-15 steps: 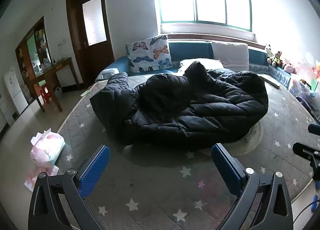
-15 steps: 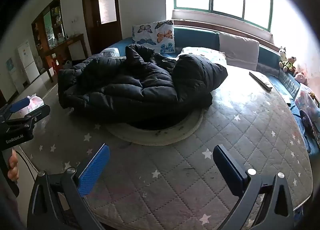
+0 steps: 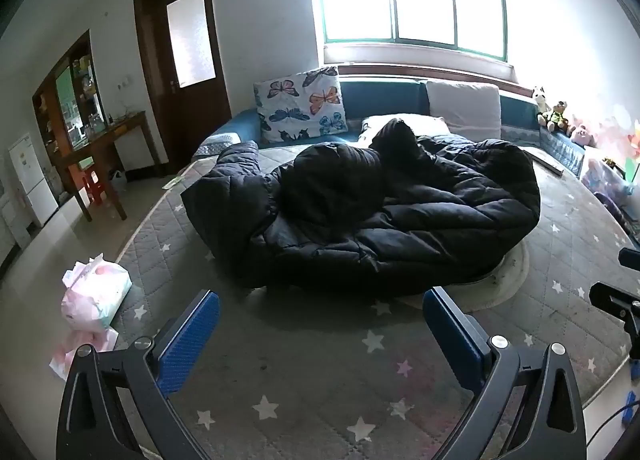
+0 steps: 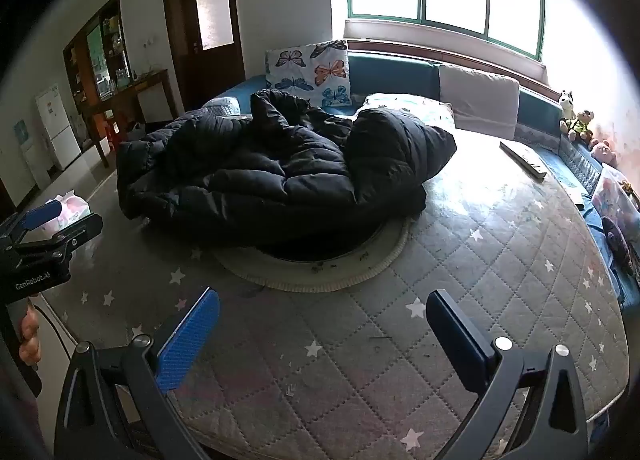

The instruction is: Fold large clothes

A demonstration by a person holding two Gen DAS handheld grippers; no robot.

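A large black puffer coat (image 3: 360,215) lies crumpled in a heap on the grey star-quilted mattress (image 3: 304,372). It also shows in the right wrist view (image 4: 276,175), partly over a round pale mat (image 4: 320,264). My left gripper (image 3: 320,324) is open and empty, hovering over the mattress just short of the coat's near edge. My right gripper (image 4: 322,324) is open and empty, over the mattress in front of the mat. The left gripper also shows at the left edge of the right wrist view (image 4: 44,232).
A butterfly pillow (image 3: 300,103) and a blue headboard stand behind the coat. A pink and white tissue pack (image 3: 94,296) lies at the mattress's left edge. Stuffed toys (image 4: 576,119) sit at the right. A wooden desk (image 3: 100,151) and a door stand at the left.
Both grippers have shifted only slightly; the coat looks unmoved.
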